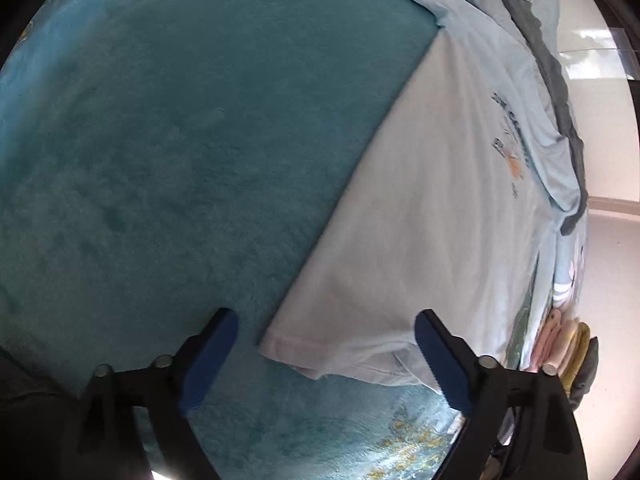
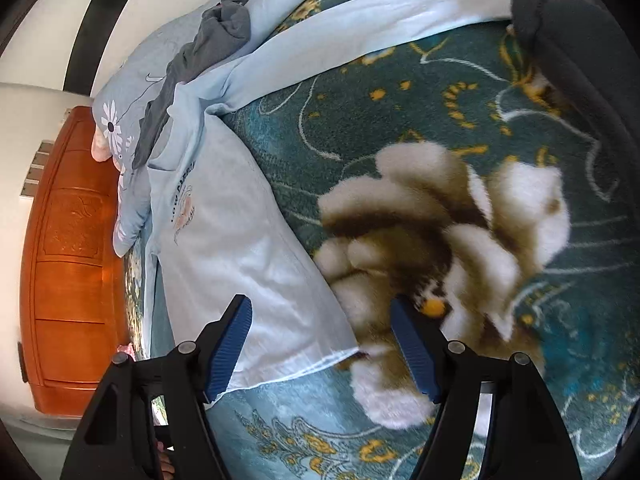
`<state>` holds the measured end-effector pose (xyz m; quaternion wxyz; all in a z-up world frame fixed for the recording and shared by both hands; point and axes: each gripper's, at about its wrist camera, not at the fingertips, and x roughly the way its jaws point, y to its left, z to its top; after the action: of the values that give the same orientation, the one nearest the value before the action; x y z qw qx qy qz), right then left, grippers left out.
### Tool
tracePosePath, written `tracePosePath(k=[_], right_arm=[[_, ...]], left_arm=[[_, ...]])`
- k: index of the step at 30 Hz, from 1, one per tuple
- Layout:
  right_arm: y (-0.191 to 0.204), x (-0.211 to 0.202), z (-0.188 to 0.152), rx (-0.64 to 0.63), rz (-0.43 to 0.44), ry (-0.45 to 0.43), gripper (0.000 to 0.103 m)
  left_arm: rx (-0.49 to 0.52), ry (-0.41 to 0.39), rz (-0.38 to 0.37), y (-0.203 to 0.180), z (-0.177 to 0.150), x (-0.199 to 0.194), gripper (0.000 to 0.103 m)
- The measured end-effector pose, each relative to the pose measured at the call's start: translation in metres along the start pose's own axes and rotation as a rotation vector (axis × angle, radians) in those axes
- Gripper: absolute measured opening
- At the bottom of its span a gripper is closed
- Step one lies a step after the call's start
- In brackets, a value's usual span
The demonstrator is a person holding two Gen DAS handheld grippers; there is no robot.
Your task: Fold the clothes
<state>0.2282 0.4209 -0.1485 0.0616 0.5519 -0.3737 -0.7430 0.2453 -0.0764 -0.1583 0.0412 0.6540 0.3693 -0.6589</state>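
A pale blue T-shirt (image 1: pixel 432 208) with a small chest print lies flat on a teal floral blanket (image 1: pixel 180 140). My left gripper (image 1: pixel 326 320) hangs open just above the shirt's hem, one hem corner lying between its blue pads (image 1: pixel 212 356). In the right wrist view the same T-shirt (image 2: pixel 240 248) runs away from me, its long sleeve stretched across the blanket (image 2: pixel 400 92). My right gripper (image 2: pixel 322 304) stands open over the other hem corner; its left pad is over the cloth and its right pad over the blanket's cream flower. Neither holds anything.
A grey garment (image 2: pixel 208 52) and light blue floral cloth (image 2: pixel 120 128) are heaped past the shirt's collar. An orange wooden board (image 2: pixel 76 248) borders the bed. Folded pastel items (image 1: pixel 568 344) are stacked at the bed's edge. A dark sleeve (image 2: pixel 580 48) reaches in at the upper right.
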Motion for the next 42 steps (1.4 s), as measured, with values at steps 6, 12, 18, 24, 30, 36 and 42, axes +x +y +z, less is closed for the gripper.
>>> tracePosePath(k=[6,12,18,24,30,36,42], right_arm=[[0.005,0.01,0.005,-0.024,0.017,0.058,0.042],[0.009,0.013,0.005,-0.04,0.006,0.08,0.038],[0.017,0.019,0.001,-0.092,-0.028,0.128,0.037],[0.015,0.02,0.004,-0.078,-0.044,0.127,0.036],[0.032,0.033,-0.003,-0.095,-0.017,0.166,0.02],[0.05,0.029,-0.011,-0.192,-0.162,0.152,0.005],[0.064,0.016,-0.033,-0.283,-0.189,0.156,0.004]], left_arm=[[0.009,-0.015,-0.031,0.003,-0.006,-0.002,0.085],[0.003,0.002,-0.066,0.012,-0.014,-0.008,0.04],[0.03,0.053,-0.084,0.012,-0.025,-0.004,0.04],[0.002,0.078,-0.106,0.021,-0.035,-0.004,0.038],[0.081,0.06,-0.061,0.005,-0.05,-0.005,0.013],[0.167,-0.042,0.09,-0.01,-0.063,-0.023,0.004],[0.338,-0.064,0.315,-0.036,-0.091,-0.027,0.004]])
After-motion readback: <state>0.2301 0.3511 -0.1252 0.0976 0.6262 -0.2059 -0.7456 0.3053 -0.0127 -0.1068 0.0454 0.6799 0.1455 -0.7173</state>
